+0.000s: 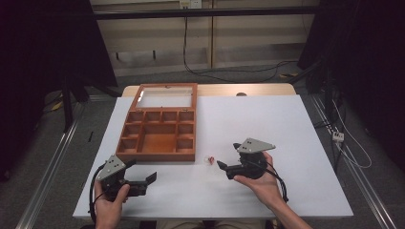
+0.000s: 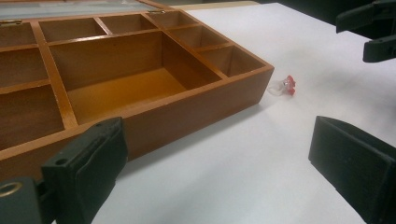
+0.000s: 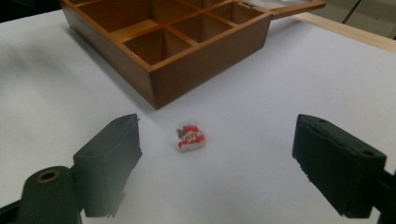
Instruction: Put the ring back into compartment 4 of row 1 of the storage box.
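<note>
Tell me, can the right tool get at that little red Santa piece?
Probably yes: the right tool stands open, aimed at the Santa piece, with bare table between; the wooden box sits beyond it.

White table (image 1: 286,124); black cables (image 1: 200,71) on grey floor behind; wooden wall panels (image 1: 258,43).

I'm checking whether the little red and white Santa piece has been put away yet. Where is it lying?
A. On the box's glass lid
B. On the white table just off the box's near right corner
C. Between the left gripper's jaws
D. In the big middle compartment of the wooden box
B: the Santa piece lies on the bare white table beside the wooden box, ahead of the open right gripper, touching neither.
</note>
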